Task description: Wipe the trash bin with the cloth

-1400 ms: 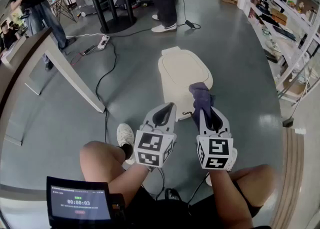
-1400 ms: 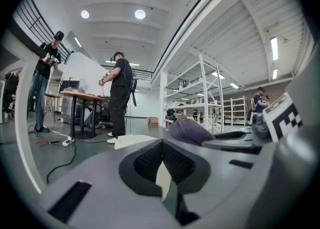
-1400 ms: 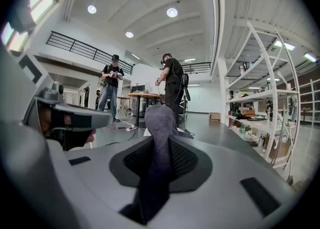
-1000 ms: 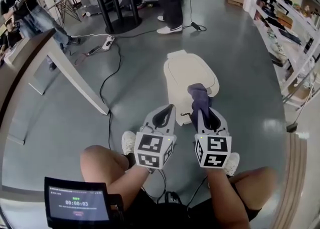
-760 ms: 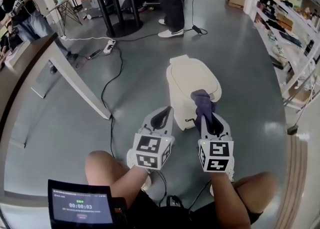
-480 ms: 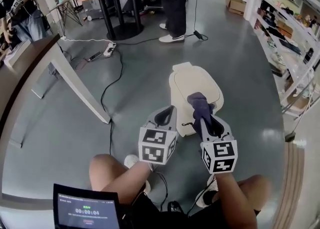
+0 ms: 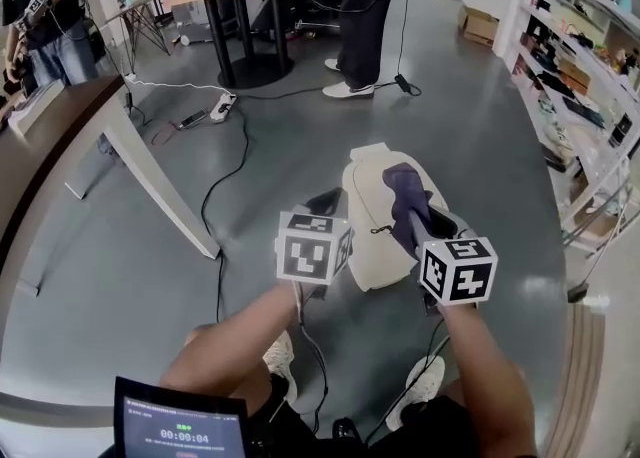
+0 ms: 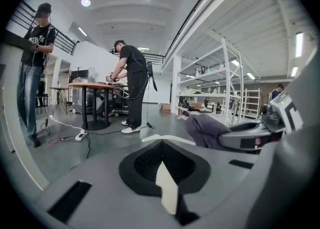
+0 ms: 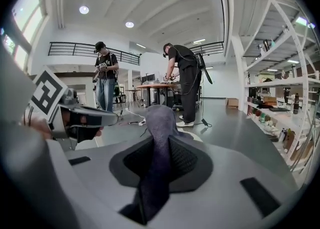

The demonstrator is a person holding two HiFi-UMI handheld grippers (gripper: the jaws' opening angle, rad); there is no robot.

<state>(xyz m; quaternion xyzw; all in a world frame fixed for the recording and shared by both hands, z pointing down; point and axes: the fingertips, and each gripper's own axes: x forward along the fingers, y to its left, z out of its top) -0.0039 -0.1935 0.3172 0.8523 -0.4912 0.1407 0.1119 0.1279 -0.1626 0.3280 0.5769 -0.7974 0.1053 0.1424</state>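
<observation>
Head view: the cream trash bin (image 7: pixel 372 236) stands on the grey floor (image 7: pixel 480 126), and the long axis of its oval top runs away from the person. Its lid is down, so the inside cannot be seen. The purple cloth (image 7: pixel 404 186) stretches above the right side of the bin's lid, roughly along the bin's axis, with its free end pointing away from the person. Whether it touches the lid cannot be told. The right hand-held gripper (image 7: pixel 418 214) is clamped on the cloth's near end, over the bin's near right edge. The left hand-held gripper (image 7: pixel 322 201), its jaws together on nothing, hangs just beside the bin's left side.
</observation>
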